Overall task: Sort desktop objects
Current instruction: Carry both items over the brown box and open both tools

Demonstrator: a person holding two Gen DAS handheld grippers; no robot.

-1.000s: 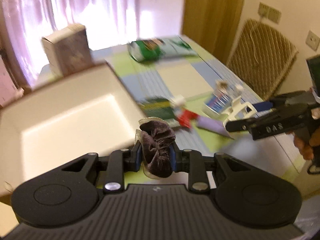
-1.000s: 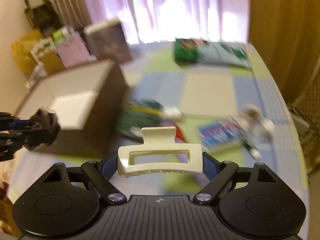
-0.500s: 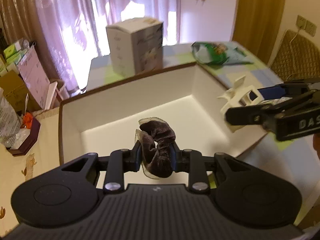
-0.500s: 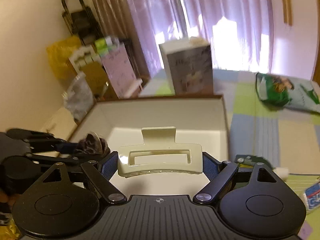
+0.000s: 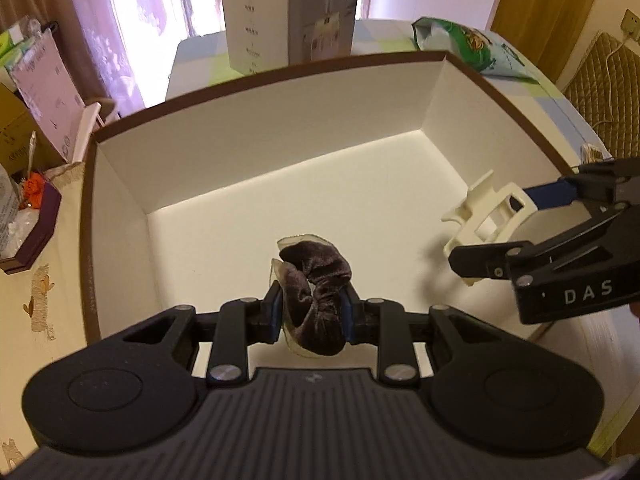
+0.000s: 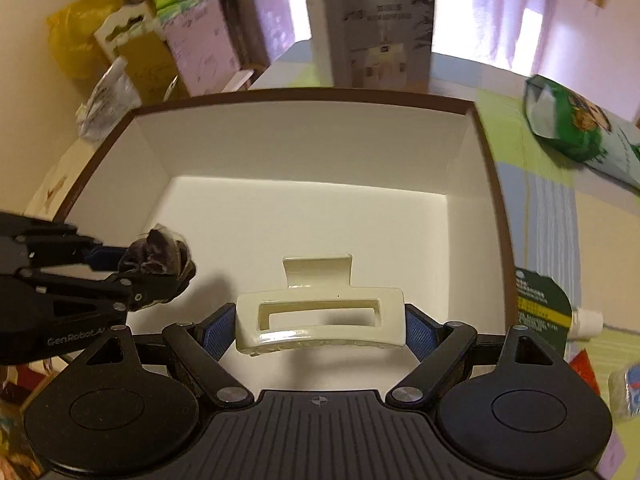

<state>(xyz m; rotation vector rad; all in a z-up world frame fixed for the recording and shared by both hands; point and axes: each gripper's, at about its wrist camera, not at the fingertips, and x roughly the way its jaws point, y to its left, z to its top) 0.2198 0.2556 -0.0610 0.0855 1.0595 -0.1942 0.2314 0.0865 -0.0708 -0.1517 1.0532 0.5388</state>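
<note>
A large open box (image 5: 288, 128) (image 6: 312, 152) with white inside walls and a brown rim fills both views; its floor is bare. My left gripper (image 5: 312, 312) (image 6: 132, 276) is shut on a dark brown velvet scrunchie (image 5: 316, 292) (image 6: 160, 260) and hangs over the box's near left part. My right gripper (image 6: 320, 324) (image 5: 496, 228) is shut on a cream plastic hair claw clip (image 6: 320, 312) (image 5: 488, 220), gripped by its two ends, above the box's near right part. Both objects hang in the air above the floor of the box.
Behind the box stands a tall white and grey carton (image 5: 290, 12) (image 6: 376, 28). A green snack bag (image 5: 468, 48) (image 6: 576, 128) lies at the back right on the checked tablecloth (image 6: 552, 208). A green tube (image 6: 540, 308) and small items lie right of the box. Bags and boxes (image 6: 132, 40) crowd the left.
Both grippers have swung left from the cluttered table to above the open box, carrying the scrunchie and the clip, and have sunk a little closer to it. Neither grip has changed.
</note>
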